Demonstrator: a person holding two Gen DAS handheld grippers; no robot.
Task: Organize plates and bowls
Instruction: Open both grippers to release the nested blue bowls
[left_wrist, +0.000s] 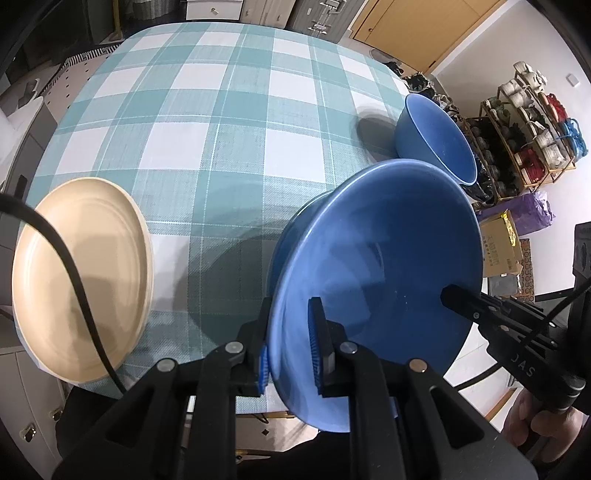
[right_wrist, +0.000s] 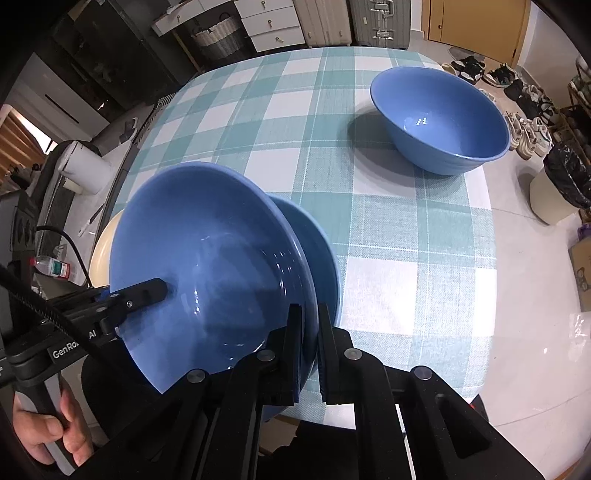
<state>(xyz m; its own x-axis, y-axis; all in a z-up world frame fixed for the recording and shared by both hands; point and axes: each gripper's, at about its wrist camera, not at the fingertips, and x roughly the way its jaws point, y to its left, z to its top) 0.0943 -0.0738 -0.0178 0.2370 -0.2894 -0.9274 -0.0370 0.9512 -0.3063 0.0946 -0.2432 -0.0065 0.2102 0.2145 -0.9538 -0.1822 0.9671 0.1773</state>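
Readable on the left gripper's black body in the right wrist view: "GenRo", cut off by a cable, then "AI". On the right gripper's body in the left wrist view, upside-down letters, seemingly "SAC"; uncertain. Printing on a cardboard box (left_wrist: 501, 243) on the floor, too small to read.

Left gripper (left_wrist: 290, 341) pointing steeply down, fingers straddling one rim of the upper blue bowl (left_wrist: 376, 266): one blue-ribbed pad (left_wrist: 316, 343) inside the bowl, the other outside against the wall. Pads close on the rim, with a slight gap seeming to show at the inner pad; firm pressing not certain. Right gripper (right_wrist: 309, 341) likewise steeply down, clenched on the opposite rim of the same bowl, one finger inside, one outside. A hand (right_wrist: 48, 435) wrapped round the left gripper's handle at the lower left of the right wrist view; another hand (left_wrist: 539, 421) on the right gripper's handle at the lower right of the left wrist view.

Upper blue bowl held tilted over the near edge of the checked tablecloth (left_wrist: 221, 122), nested partly over a second blue bowl (right_wrist: 321, 258) beneath it. Third blue bowl (right_wrist: 441, 122) upright near the far right corner of the tabletop, well apart. Cream plate (left_wrist: 79, 277) at the near left edge, just beside the held bowls.
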